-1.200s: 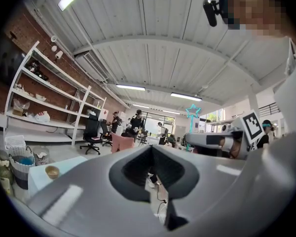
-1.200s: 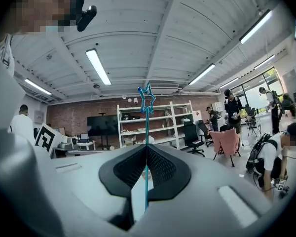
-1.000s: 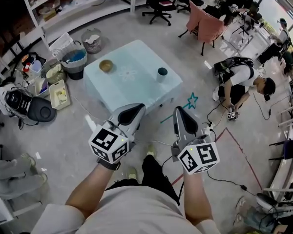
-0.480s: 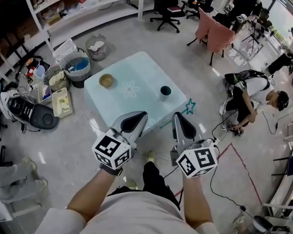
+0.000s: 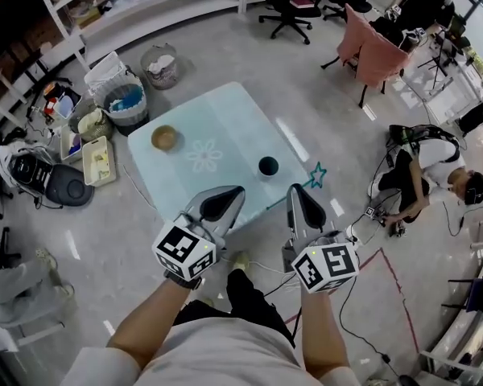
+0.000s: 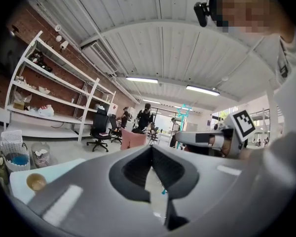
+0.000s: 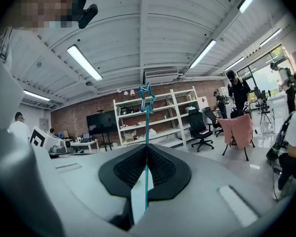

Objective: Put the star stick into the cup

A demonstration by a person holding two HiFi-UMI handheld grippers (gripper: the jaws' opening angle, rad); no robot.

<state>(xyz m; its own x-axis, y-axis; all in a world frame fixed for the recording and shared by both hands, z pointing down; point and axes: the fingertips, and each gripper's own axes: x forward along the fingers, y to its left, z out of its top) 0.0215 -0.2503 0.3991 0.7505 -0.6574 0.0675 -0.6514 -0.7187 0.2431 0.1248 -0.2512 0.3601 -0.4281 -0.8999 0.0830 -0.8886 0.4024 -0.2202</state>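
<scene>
Between the shut jaws of my right gripper (image 5: 296, 191) sits the teal star stick (image 5: 316, 174), crosswise, its star out to the right. From the right gripper view the stick (image 7: 147, 113) stands upright out of the closed jaws of that gripper (image 7: 147, 152). A dark cup (image 5: 267, 166) stands upright near the front right corner of the light blue table (image 5: 217, 119), just beyond and left of the right gripper. My left gripper (image 5: 225, 193) hangs over the table's near edge; it (image 6: 152, 154) is shut with nothing in it.
A wooden bowl (image 5: 164, 138) rests on the table's left side. Bins and baskets (image 5: 119, 99) crowd the floor to the table's left. White shelves (image 5: 105, 14) and office chairs (image 5: 290, 6) stand behind. A person (image 5: 431, 171) crouches at the right among cables.
The view has shifted, so the table and cup sit lower and closer to both grippers. The star now lies just right of the cup. Both grippers keep their pose and stay shut.
</scene>
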